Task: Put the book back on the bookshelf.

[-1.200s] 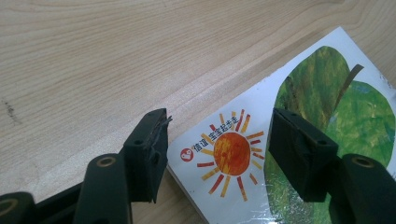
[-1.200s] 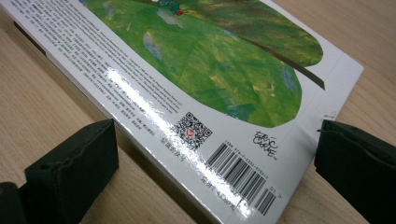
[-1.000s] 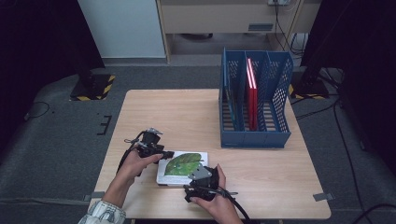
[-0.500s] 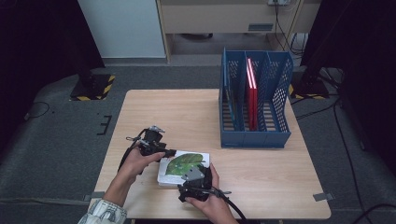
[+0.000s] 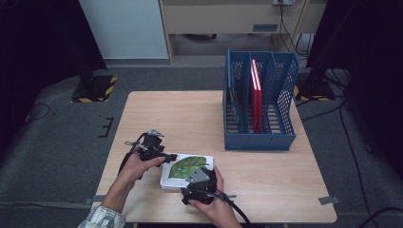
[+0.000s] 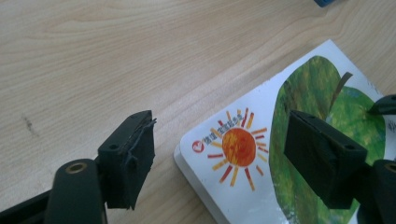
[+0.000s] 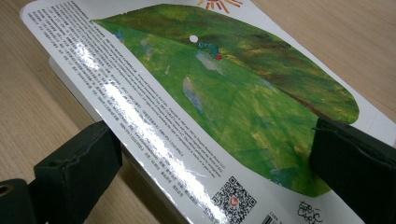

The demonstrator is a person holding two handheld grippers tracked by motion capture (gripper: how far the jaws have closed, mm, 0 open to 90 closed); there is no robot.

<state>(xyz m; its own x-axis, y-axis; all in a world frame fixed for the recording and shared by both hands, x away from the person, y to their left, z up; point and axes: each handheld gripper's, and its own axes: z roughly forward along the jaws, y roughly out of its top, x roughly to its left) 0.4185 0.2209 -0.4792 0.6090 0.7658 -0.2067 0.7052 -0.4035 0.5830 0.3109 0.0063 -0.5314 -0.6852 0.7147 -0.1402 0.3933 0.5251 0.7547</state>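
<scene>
**High view: picture book between my two grippers, file rack standing apart**

High view shows the blue file rack (image 5: 259, 109) at the far right of the table (image 5: 190, 114), well apart from my hands. It has upright slots; a red book (image 5: 257, 95) stands on edge in a middle slot, and a thin dark item (image 5: 234, 102) stands in the slot to its left. I cannot tell what that dark item is.

The picture book (image 5: 186, 170) lies flat near my edge of the table, cover up, with a big green leaf and an orange sun (image 6: 238, 145) printed on white.

My left gripper (image 5: 159, 153) sits at the book's left end. In the left gripper view (image 6: 219, 163) its jaws stand wide apart with nothing between the pads; one pad hangs over bare wood just beside the book's corner, the other over the cover by the leaf.

My right gripper (image 5: 197, 183) is at the book's near edge. In the right gripper view (image 7: 210, 163) its jaws are spread wide, straddling the book (image 7: 224, 107), one beside the text edge, the other over the leaf. I cannot tell whether either pad touches the book; it is not clamped.
</scene>
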